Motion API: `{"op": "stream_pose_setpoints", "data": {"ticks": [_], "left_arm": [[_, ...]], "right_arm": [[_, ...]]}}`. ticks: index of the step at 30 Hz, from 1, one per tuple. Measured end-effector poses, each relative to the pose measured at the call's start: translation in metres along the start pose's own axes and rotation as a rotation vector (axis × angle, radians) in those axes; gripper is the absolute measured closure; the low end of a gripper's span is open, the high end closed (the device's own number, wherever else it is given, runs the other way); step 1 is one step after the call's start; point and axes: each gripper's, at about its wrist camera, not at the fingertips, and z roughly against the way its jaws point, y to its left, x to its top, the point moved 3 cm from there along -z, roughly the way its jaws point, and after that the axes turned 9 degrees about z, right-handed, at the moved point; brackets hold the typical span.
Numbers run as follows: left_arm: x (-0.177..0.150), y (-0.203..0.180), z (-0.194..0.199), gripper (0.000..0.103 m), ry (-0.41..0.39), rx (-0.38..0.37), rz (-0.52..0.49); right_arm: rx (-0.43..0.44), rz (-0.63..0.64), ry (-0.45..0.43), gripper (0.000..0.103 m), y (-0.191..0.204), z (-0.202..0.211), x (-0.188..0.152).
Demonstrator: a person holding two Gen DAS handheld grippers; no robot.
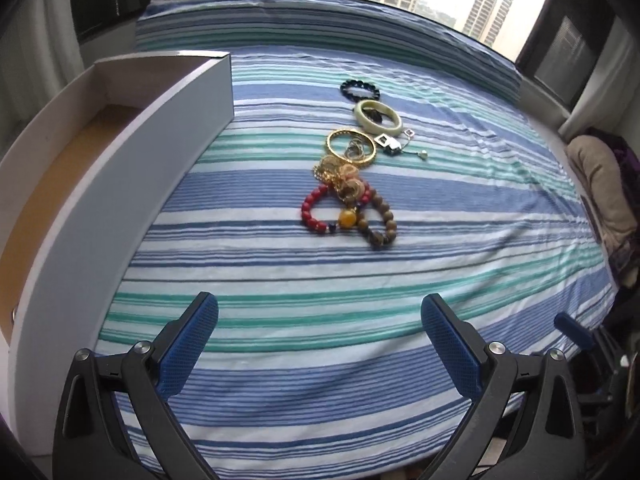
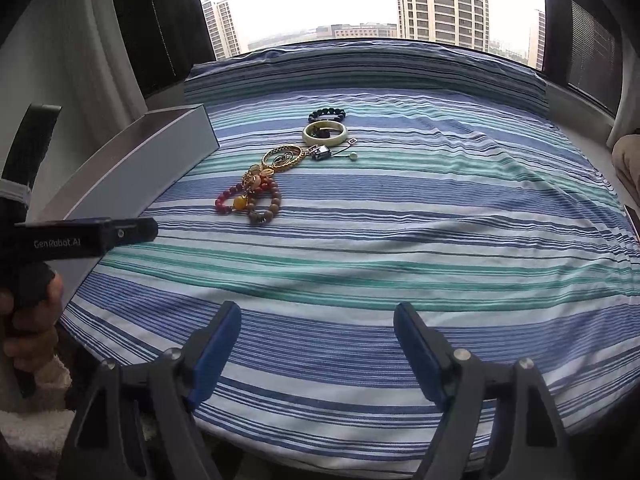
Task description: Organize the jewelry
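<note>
A loose row of jewelry lies mid-bed: a black bead bracelet [image 1: 359, 89] farthest, a pale jade bangle [image 1: 377, 117], a gold bangle [image 1: 351, 148], a silver pendant with a pearl [image 1: 391, 145], gold chains [image 1: 340, 176], a red bead bracelet [image 1: 316, 209] with an amber bead [image 1: 347, 218], and a brown wooden bead bracelet [image 1: 380, 220]. The same pile shows in the right wrist view, with the jade bangle [image 2: 324, 133] and wooden beads [image 2: 264, 204]. My left gripper [image 1: 319, 316] is open, well short of the pile. My right gripper [image 2: 317, 322] is open too, holding nothing.
An open white box [image 1: 120, 160] with a brown floor stands on the bed's left side. The striped blue, white and green bedspread [image 1: 360, 280] reaches a window at the far edge. A hand holds the left gripper's black body [image 2: 80, 236] at the left. A beige cushion [image 1: 600, 184] lies right.
</note>
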Motion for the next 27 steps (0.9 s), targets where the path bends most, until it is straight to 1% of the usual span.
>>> {"op": "stream_pose_setpoints", "data": {"ticks": [2,4,8,10,13,16,18,20,21,22,23,24,25,26,27], "left_arm": [[0.026,0.007,-0.006,0.002,0.016,-0.036,0.032],[0.048,0.01,-0.018,0.002,0.053,-0.047,0.052],[0.08,-0.004,-0.056,0.002,0.159,-0.1,0.048],[0.091,-0.015,-0.081,0.002,0.211,-0.103,0.034],[0.101,-0.031,-0.119,0.004,0.269,-0.059,-0.006],[0.103,-0.042,-0.15,0.012,0.312,-0.004,-0.042],[0.103,-0.043,-0.166,0.016,0.338,0.024,-0.036],[0.102,-0.043,-0.175,0.017,0.355,0.036,-0.023],[0.103,-0.044,-0.175,0.018,0.334,0.044,-0.031],[0.103,-0.046,-0.176,0.021,0.331,0.053,-0.04],[0.103,-0.048,-0.176,0.024,0.327,0.07,-0.052],[0.102,-0.05,-0.175,0.036,0.316,0.086,-0.067],[0.103,-0.053,-0.176,0.042,0.306,0.104,-0.087],[0.103,-0.055,-0.175,0.056,0.299,0.117,-0.106],[0.102,-0.056,-0.173,0.074,0.293,0.126,-0.116]], "right_arm": [[0.003,-0.011,0.007,0.023,-0.004,-0.004,-0.001],[0.008,-0.021,0.012,0.023,-0.007,-0.007,-0.001],[0.008,-0.025,0.011,0.023,-0.011,-0.009,0.001],[0.008,-0.028,0.01,0.023,-0.013,-0.01,0.002],[0.004,-0.033,0.012,0.023,-0.016,-0.012,0.001],[0.002,-0.041,0.014,0.023,-0.018,-0.012,0.0],[0.001,-0.043,0.014,0.023,-0.019,-0.012,-0.001],[-0.003,-0.045,0.013,0.023,-0.02,-0.012,-0.002],[-0.004,-0.047,0.013,0.023,-0.021,-0.012,-0.002],[-0.006,-0.051,0.014,0.023,-0.023,-0.013,-0.003],[-0.007,-0.056,0.016,0.023,-0.024,-0.014,-0.004],[-0.006,-0.062,0.018,0.023,-0.026,-0.015,-0.004],[-0.007,-0.066,0.02,0.023,-0.028,-0.016,-0.004],[-0.007,-0.069,0.022,0.023,-0.029,-0.016,-0.004],[-0.008,-0.073,0.022,0.023,-0.03,-0.017,-0.004]]}}
